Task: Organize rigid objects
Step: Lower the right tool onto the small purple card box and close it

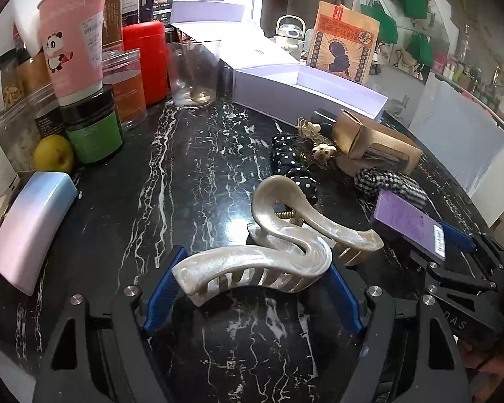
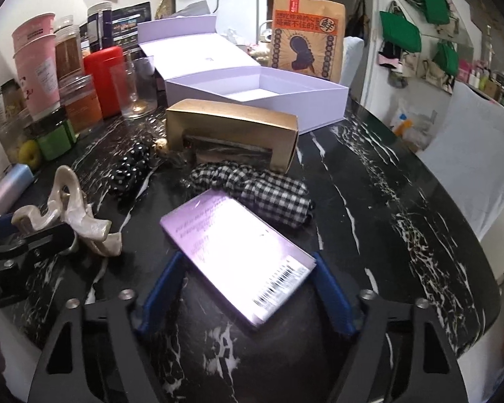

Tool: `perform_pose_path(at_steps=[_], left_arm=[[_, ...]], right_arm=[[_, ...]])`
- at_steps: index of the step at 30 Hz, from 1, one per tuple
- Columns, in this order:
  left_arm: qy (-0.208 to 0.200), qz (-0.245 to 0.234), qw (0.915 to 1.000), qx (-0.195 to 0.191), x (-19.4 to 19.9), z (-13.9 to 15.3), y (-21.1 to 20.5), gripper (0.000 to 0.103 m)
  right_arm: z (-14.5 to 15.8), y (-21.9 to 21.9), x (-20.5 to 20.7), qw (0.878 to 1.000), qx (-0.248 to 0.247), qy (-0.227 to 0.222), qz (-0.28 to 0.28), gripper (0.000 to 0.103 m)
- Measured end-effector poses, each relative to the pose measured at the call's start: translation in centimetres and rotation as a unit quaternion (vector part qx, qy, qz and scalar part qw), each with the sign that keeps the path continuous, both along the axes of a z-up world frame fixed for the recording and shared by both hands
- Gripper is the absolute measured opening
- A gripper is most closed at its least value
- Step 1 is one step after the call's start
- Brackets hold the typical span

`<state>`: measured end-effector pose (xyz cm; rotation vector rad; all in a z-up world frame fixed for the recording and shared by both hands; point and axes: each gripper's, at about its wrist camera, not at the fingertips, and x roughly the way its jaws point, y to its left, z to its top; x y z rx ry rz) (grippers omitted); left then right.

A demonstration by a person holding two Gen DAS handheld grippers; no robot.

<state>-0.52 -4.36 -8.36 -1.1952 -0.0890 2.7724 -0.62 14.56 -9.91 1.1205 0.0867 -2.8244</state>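
- Pearly hair claw [image 1: 268, 252] lying on the black marbled bench [image 1: 184, 168], near its front edge, between the blue pads of the left gripper [image 1: 252, 288]; pads spread wide at either end of the claw, whether they actually press on it hard to tell.
- Same hair claw [image 2: 80, 215] visible at the left of the right wrist view, partly covered by the black finger of the left gripper [image 2: 33, 241].
- Purple flat box [image 2: 238, 255] flat on the bench between the blue pads of the right gripper [image 2: 245, 299], barcode end nearest the camera; pads close to its corners, contact not clear; top face washed out by glare, print unreadable.
- Purple flat box [image 1: 410, 225] also seen from the left wrist, just right of the claw, with a blue pad of the right gripper [image 1: 460, 238] at its far corner.
- Checked scrunchie [image 2: 268, 191] touching the far end of the purple box.
- Polka-dot scrunchie [image 1: 292, 164] just behind the claw; small gold trinkets [image 1: 319, 141] beside it, too tangled to make out.
- Gold box [image 2: 232, 131] behind the scrunchies, its window side in shadow.
- Open lilac box [image 2: 258, 97] farther back, lid folded open behind it, inside mostly hidden by its near wall.
- Clear glass [image 1: 195, 74], red canister [image 1: 148, 60], pink cups [image 1: 74, 33] and jars crowded at the bench's far left; yellow fruit [image 1: 53, 158] half hidden behind a green-labelled jar [image 1: 94, 131].
- Pastel case [image 1: 30, 228] at the left edge, cut off by the lens rim.
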Motion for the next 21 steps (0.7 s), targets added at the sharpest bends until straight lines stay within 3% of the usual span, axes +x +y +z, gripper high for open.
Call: perform_pose_path(at_steps=[4, 11, 14, 15, 17, 18, 21], left_arm=[[-0.002, -0.004, 1.0000, 0.004, 0.1, 0.1, 0.1, 0.079], [-0.003, -0.012, 0.9998, 0.014, 0.6, 0.4, 0.4, 0.079], [-0.004, -0.013, 0.9998, 0.011, 0.7, 0.4, 0.6, 0.079], [-0.004, -0.014, 0.9998, 0.010, 0.7, 0.3, 0.6, 0.079], [-0.005, -0.015, 0.9998, 0.008, 0.7, 0.2, 0.7, 0.079], [-0.006, -0.015, 0.9998, 0.009, 0.7, 0.2, 0.6, 0.079], [-0.008, -0.014, 0.9998, 0.012, 0.8, 0.1, 0.4, 0.079]], right_arm=[[0.2, 0.4, 0.4, 1.000, -0.013, 0.000, 0.022, 0.062], [0.8, 1.3, 1.4, 0.996, -0.057, -0.011, 0.064, 0.057], [1.1, 0.5, 1.7, 0.994, -0.047, -0.006, 0.097, 0.057], [1.0, 0.1, 1.8, 0.994, -0.039, 0.000, 0.099, 0.058], [0.9, -0.6, 1.5, 0.994, -0.028, 0.004, 0.105, 0.073], [0.9, -0.7, 1.4, 0.994, -0.025, 0.004, 0.107, 0.089], [0.7, -1.1, 1.0, 0.993, -0.022, 0.006, 0.119, 0.092]])
